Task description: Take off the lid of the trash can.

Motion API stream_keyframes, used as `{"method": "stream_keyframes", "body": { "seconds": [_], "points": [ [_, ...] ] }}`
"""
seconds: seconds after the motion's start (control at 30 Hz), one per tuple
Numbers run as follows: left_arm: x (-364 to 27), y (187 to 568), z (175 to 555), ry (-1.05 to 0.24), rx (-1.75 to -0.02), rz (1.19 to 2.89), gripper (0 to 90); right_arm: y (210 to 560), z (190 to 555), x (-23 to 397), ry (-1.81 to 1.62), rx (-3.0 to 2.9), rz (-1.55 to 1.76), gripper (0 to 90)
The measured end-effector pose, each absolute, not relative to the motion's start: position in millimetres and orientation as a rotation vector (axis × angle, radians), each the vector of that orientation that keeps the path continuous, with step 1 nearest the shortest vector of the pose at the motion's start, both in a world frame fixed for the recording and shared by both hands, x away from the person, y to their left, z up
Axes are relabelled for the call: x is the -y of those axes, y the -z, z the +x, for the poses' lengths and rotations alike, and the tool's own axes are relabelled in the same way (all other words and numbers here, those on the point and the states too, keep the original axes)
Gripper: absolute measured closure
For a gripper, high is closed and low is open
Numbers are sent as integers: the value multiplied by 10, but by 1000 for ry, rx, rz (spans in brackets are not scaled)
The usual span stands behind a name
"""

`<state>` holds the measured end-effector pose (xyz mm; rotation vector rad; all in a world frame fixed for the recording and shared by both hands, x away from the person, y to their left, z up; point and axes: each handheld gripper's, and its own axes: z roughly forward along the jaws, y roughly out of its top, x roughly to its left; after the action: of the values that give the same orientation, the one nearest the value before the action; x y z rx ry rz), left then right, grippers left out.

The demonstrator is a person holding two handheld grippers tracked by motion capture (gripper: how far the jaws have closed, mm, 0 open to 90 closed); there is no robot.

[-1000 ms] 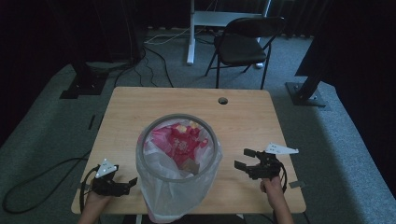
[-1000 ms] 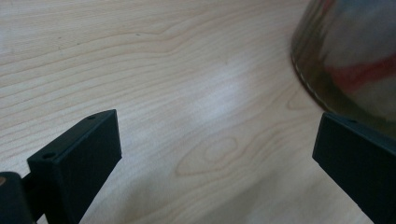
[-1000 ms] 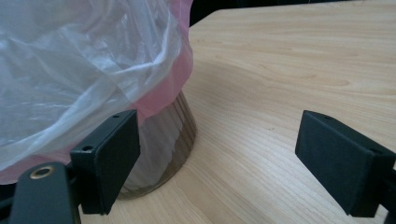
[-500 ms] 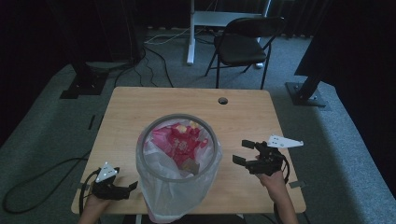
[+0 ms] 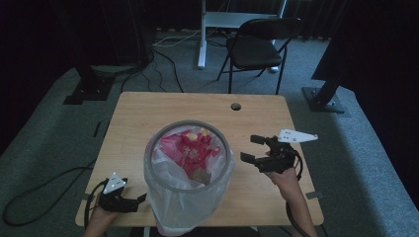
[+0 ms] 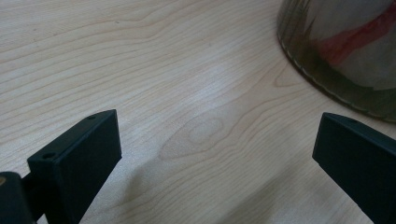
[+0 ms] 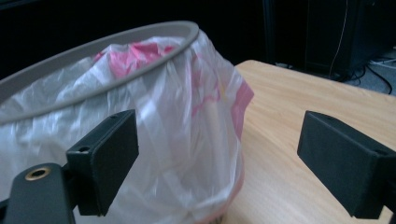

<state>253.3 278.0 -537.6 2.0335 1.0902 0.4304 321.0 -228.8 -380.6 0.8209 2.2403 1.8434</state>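
Note:
A round bin with a grey rim (image 5: 188, 126) stands on the wooden table (image 5: 148, 111), lined with a clear plastic bag (image 5: 183, 207) that holds pink and red rubbish (image 5: 190, 148). My right gripper (image 5: 253, 148) hangs open above the table just right of the bin, its jaws pointing at the bag (image 7: 187, 121) and the rim (image 7: 93, 46). My left gripper (image 5: 141, 200) rests low near the table's front left corner, open, with bare wood (image 6: 196, 121) between its jaws and the bin's base (image 6: 336, 51) at the upper right.
A small round hole (image 5: 235, 106) sits in the table near its far edge. Beyond the table stand a black folding chair (image 5: 257, 44), a white desk leg (image 5: 201, 34) and dark stands. Cables (image 5: 44, 192) lie on the grey carpet at left.
My right gripper has risen and moved forward toward the bin's upper side. My left gripper has slid slightly back toward the table's front edge.

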Motion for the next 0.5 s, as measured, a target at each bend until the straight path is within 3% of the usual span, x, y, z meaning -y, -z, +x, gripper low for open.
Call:
{"method": "stream_keyframes", "body": {
  "seconds": [0.5],
  "points": [
    [-2764,5404,2542,-404,-1095,2043,11,3437,3449,1940,-1879,-2303,689,119]
  ]
}}
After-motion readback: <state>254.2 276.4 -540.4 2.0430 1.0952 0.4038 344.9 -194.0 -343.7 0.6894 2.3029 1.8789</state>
